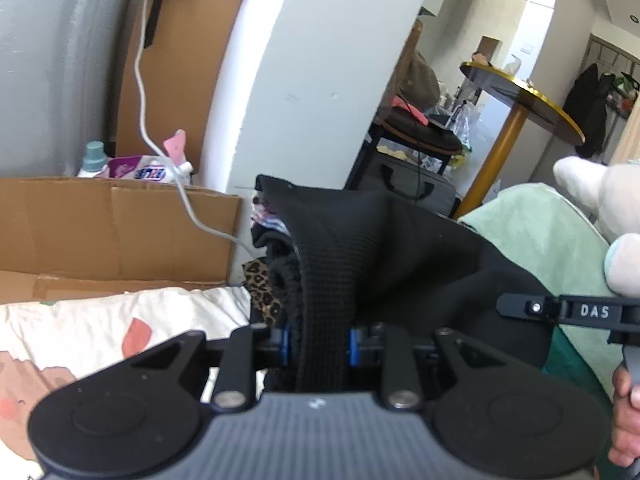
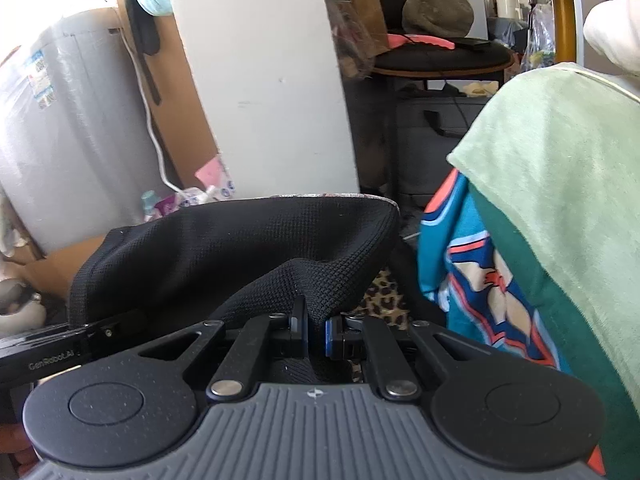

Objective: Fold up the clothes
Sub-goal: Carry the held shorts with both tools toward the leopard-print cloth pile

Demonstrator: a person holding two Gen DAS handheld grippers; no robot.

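A black knitted garment hangs stretched between my two grippers. My left gripper is shut on a thick bunched band of it, the cloth filling the gap between the blue pads. My right gripper is shut on a thinner fold of the same black garment, which spreads away to the left in the right wrist view. The right gripper's body shows at the right edge of the left wrist view, and the left gripper's body at the left edge of the right wrist view.
A leopard-print cloth lies under the garment. A patterned white sheet and a cardboard box are left. A mint green blanket over a teal print cloth rises at right. A white pillar stands behind.
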